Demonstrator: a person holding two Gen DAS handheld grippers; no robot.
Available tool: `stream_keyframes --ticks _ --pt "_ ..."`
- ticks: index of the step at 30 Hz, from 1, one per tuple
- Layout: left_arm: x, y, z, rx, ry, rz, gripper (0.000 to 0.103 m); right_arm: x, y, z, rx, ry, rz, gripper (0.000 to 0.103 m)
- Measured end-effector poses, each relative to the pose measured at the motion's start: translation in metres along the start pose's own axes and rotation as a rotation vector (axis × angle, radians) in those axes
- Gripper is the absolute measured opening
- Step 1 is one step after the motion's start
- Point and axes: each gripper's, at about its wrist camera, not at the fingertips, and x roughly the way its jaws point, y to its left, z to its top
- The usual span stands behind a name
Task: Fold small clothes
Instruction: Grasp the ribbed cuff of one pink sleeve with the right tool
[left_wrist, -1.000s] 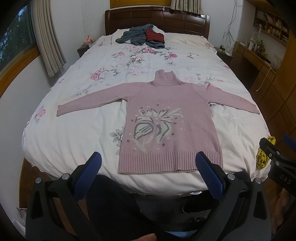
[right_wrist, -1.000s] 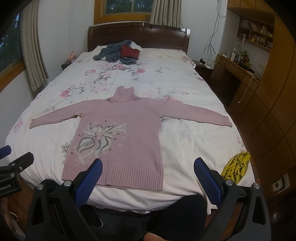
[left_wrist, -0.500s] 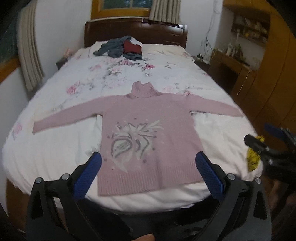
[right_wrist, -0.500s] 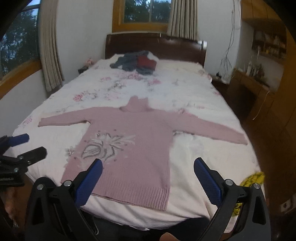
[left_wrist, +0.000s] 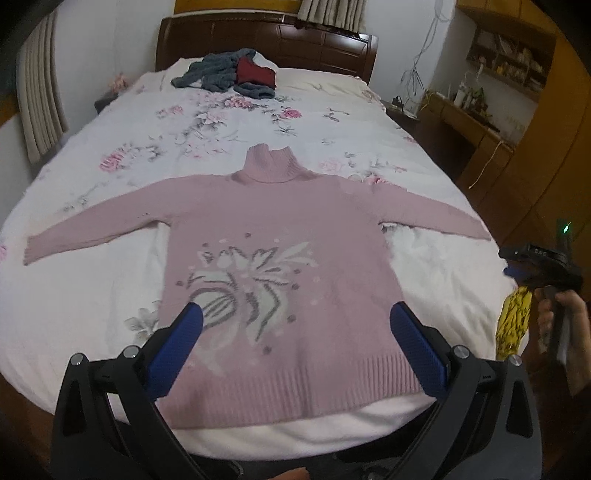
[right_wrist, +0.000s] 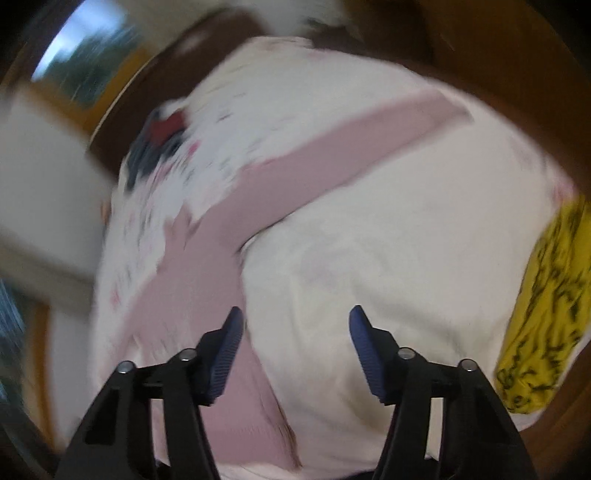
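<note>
— What changed?
— My right tongs (right_wrist: 293, 347) swung towards the pink knitted turtleneck sweater's (left_wrist: 277, 251) sleeve, jaws apart, empty; blurred.
— Left?
— Left tongs (left_wrist: 295, 343) open above its hem. Folding unstarted.

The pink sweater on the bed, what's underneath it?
The pink sweater lies flat on a white flowery bedspread, which shows all around it. Anything right beneath the sweater is covered, so that can't be seen.

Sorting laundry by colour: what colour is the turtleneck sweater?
Dusty pink sweater, grey-white floral motif; clearest in left wrist view.
</note>
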Motion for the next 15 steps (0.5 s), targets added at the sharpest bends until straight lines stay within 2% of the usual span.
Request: stream_keyframes --ticks 3,6,10,12,15 --pt "0.014 0.006 0.007 -0.064 0.007 -0.034 0.100 0.010 -0.055 0.044 0.171 -0.041 0.041 0.059" --pt "0.033 0.015 0.014 -0.131 0.007 -0.068 0.100 0.027 -0.113 0.094 0.356 -0.069 0.122 0.059" --pt "0.059 0.019 0.021 -0.154 0.008 -0.076 0.100 0.045 -0.168 0.143 0.524 -0.162 0.200 0.059" --pt "0.072 0.016 0.025 -0.142 0.001 -0.058 0.100 0.055 -0.186 0.159 0.581 -0.199 0.229 0.057" --pt "0.092 0.013 0.029 -0.143 0.032 -0.053 0.100 0.074 -0.208 0.183 0.623 -0.244 0.225 0.051"
